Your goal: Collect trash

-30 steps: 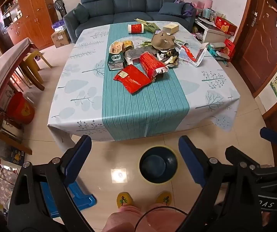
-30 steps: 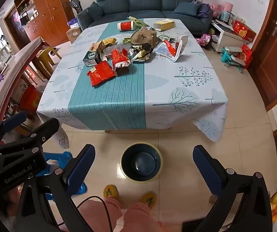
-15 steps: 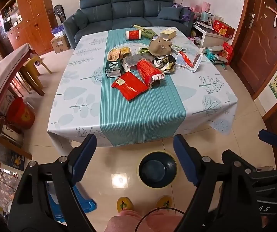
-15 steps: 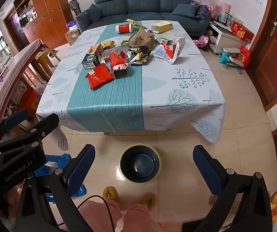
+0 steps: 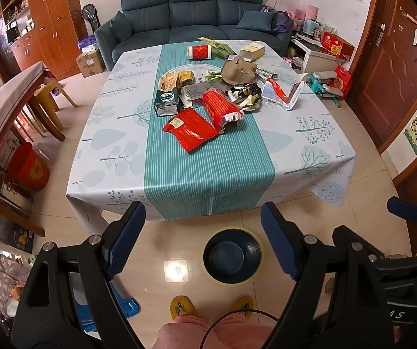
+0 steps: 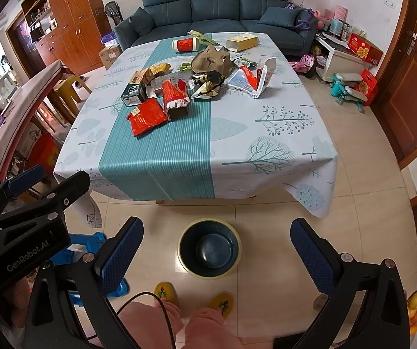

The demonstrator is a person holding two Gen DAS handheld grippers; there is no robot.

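Trash lies heaped on the far half of the table [image 5: 115,157]: a flat red pouch [image 5: 192,129] [image 6: 147,116], an opened red bag [image 5: 221,109] [image 6: 175,94], a dark green carton [image 5: 166,101], a brown pulp tray [image 5: 239,68], a torn white box [image 5: 281,93] and a red cup [image 5: 199,51] on its side. A dark blue bin [image 5: 231,257] [image 6: 209,248] stands on the floor before the table. My left gripper [image 5: 202,212] and right gripper [image 6: 217,224] hang open above the floor near the bin. Neither holds anything.
A blue sofa [image 5: 194,11] stands behind the table. At the left are a long wooden table [image 5: 2,99], a yellow stool [image 6: 71,87] and a red bucket [image 5: 28,168]. A blue object [image 6: 92,244] lies on the floor. The person's yellow slippers [image 5: 182,306] are by the bin.
The left gripper's jaws have narrowed a little but stay open. The right gripper and the trash on the table look unchanged.
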